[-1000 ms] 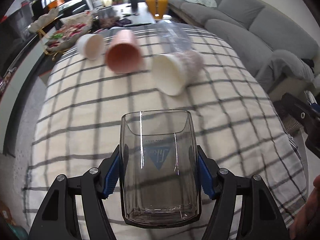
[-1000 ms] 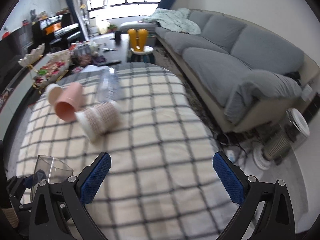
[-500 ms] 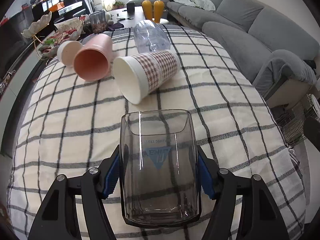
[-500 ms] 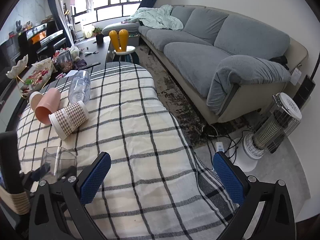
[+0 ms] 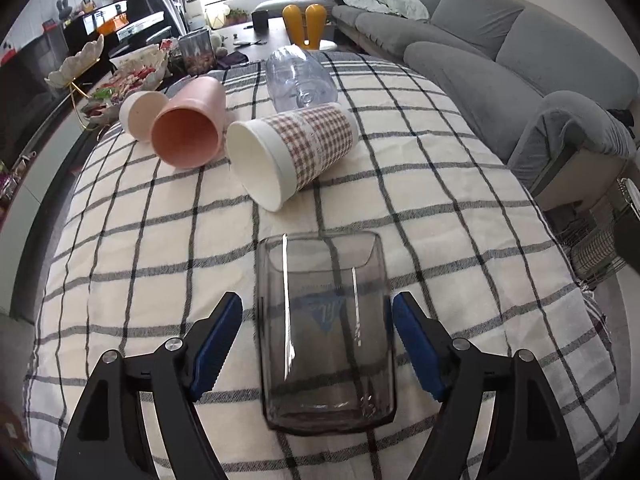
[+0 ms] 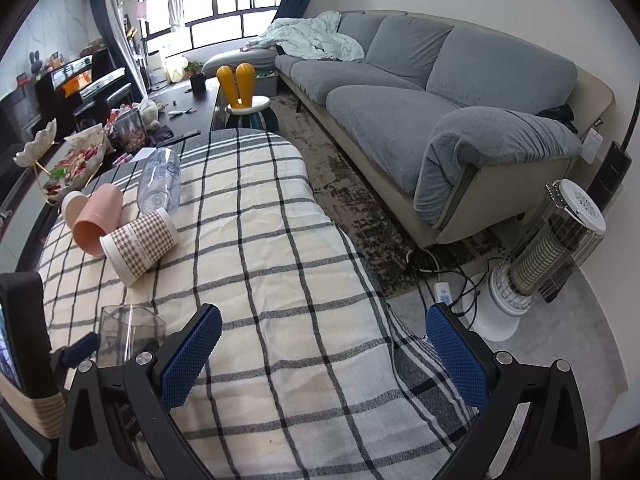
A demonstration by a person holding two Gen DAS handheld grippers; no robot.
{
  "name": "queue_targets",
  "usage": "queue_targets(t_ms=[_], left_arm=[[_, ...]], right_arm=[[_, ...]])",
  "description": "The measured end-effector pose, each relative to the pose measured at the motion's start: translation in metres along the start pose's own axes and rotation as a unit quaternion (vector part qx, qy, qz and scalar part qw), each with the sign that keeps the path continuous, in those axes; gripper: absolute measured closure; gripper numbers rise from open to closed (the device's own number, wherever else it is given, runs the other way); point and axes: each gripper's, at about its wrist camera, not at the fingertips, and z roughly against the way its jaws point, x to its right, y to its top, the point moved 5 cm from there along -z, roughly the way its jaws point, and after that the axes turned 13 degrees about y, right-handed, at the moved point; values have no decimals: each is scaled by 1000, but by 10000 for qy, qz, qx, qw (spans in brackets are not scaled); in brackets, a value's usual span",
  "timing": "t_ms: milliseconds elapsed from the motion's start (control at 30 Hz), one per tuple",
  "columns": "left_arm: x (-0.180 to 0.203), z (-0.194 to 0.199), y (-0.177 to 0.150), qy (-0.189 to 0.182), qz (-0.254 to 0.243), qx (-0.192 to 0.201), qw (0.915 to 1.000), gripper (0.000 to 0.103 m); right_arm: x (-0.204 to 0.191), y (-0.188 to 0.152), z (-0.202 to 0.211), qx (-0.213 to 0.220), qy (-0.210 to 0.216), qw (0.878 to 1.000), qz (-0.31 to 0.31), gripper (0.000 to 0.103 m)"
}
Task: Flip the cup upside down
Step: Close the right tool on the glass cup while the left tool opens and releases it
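Here, left gripper [image 5: 318, 340] fingers apart beside clear cup [image 5: 326, 332], checked cloth [image 5: 460, 220]

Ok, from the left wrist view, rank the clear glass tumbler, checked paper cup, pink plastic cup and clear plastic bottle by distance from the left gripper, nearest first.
1. Clear glass tumbler: between the left gripper's open fingers.
2. Checked paper cup: lying ahead, centre.
3. Pink plastic cup: lying ahead, left.
4. Clear plastic bottle: lying behind the paper cup.

Clear glass cup [image 5: 326, 332] on checked cloth
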Motion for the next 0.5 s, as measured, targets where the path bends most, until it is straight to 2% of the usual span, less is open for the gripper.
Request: queue_targets(t_ms=[200, 333, 500], left_arm=[[-18, 16, -6, -92, 44, 26, 9999, 15], [-39, 34, -11, -100, 82, 120, 9998, 15], [-94, 62, -17, 226, 337, 468, 9981, 11]], right_arm=[[-11, 5, 16, 145, 103, 9998, -9, 1], [-30, 7, 25, 266, 220, 9994, 79, 1], [-69, -2, 17, 106, 486, 9987, 131, 1]])
